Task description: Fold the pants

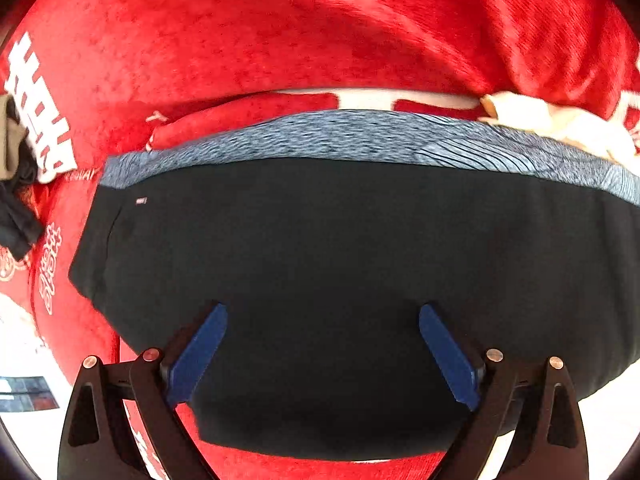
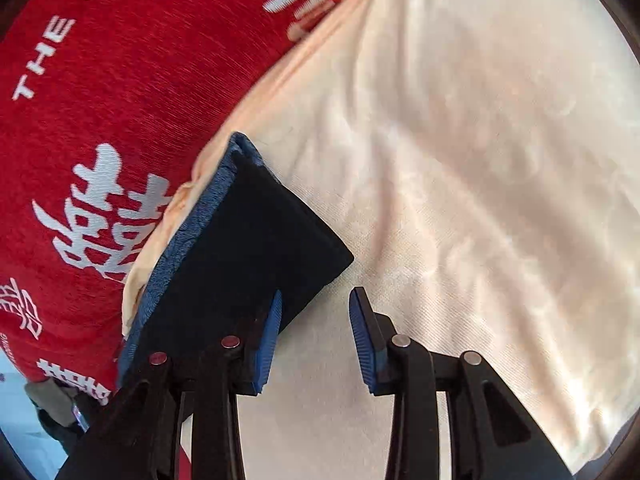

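Observation:
The black pants [image 1: 320, 264] lie folded into a compact block with a blue-grey heathered waistband [image 1: 328, 140] along the far edge. My left gripper [image 1: 323, 320] hovers over the near part of the block, open, blue pads spread wide with nothing between them. In the right wrist view the same folded pants [image 2: 256, 248] appear as a narrow stack with the waistband [image 2: 188, 232] on its left side. My right gripper [image 2: 316, 300] stands open at the stack's near right corner; its left pad [image 2: 270, 332] is beside the black cloth, the right pad over the sheet.
A red blanket [image 1: 280, 32] with white lettering [image 2: 104, 216] covers the far and left side. A cream sheet [image 2: 460, 160] spreads to the right. Dark and olive garments [image 1: 12, 184] lie at the left edge.

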`<state>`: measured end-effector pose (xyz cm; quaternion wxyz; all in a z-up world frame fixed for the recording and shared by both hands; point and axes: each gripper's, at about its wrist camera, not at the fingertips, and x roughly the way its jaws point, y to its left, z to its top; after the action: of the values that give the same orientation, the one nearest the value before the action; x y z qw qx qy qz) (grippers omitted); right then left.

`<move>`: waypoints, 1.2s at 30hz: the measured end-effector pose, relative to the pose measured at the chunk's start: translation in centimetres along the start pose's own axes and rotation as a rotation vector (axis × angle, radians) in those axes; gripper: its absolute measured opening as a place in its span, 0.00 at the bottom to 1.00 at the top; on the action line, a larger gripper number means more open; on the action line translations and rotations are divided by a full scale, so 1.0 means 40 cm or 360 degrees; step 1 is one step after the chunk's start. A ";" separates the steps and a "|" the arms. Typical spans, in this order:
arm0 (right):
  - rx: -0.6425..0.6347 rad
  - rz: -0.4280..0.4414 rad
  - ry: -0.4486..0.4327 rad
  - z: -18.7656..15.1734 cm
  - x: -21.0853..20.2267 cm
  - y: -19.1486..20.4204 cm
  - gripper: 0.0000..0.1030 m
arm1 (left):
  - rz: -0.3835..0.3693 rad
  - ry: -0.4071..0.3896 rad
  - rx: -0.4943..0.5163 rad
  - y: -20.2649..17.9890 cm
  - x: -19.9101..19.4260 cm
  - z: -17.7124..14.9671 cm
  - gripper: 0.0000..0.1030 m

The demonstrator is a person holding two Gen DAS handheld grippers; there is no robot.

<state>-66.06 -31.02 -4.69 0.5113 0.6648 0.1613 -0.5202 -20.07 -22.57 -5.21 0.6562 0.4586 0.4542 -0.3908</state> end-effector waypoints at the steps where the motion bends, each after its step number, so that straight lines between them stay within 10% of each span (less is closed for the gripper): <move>1: 0.0030 0.0026 0.0034 -0.001 0.011 -0.038 0.24 | 0.0020 -0.0008 0.0017 -0.007 0.005 0.002 0.95; 2: 0.0057 0.0067 0.0048 -0.007 0.014 -0.035 0.10 | 0.0039 -0.0026 0.0029 -0.018 0.002 0.005 0.95; 7: 0.0051 0.0045 0.0017 -0.010 0.014 -0.023 0.14 | 0.0112 -0.0121 0.0063 -0.048 -0.019 0.003 1.00; 18: 0.0315 0.0442 0.0099 -0.058 0.054 -0.104 0.27 | -0.0017 -0.0042 0.0066 -0.091 -0.023 0.001 1.00; 26: 0.0329 0.0536 0.0023 -0.032 0.006 -0.049 0.13 | -0.0067 -0.0031 0.0027 -0.093 -0.045 -0.002 1.00; 36: 0.0089 0.0105 -0.0003 -0.054 -0.035 -0.009 0.41 | -0.0191 0.0042 -0.0029 -0.037 -0.031 -0.016 1.00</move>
<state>-65.75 -28.60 -3.82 0.5095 0.6833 0.1243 -0.5080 -21.94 -22.25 -4.49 0.6296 0.4298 0.4931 -0.4192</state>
